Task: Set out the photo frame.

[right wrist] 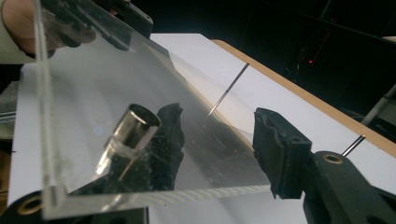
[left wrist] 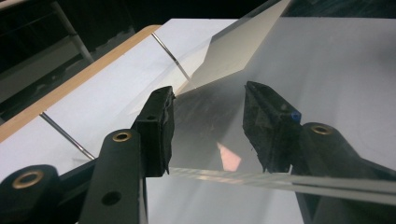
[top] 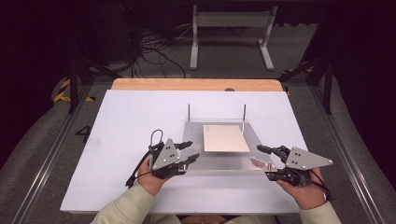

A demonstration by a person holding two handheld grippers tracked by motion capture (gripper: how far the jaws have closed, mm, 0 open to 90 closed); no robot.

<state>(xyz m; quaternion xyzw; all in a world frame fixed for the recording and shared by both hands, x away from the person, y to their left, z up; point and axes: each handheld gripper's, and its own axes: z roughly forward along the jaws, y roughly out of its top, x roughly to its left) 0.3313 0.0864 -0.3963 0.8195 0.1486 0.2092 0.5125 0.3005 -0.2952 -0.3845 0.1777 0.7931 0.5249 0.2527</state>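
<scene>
Since the clear, stiff, slippery acrylic sheet is gripped edgewise by both hand-held grippers, left at 9 o'clock and right at 3 o'clock, firm edge holds are advised.

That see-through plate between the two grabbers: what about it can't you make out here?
- High view: the clear plate nearly vanishes against the white table; its outline is hard to trace.
- Left gripper view: whether the fingers press the plate's edge is unclear; glare hides the contact.
- Right gripper view: one of the fingers sits behind the plate, blurred; the small metal cylinder is unidentifiable.
- High view: the tan card is too small to show any print.
</scene>
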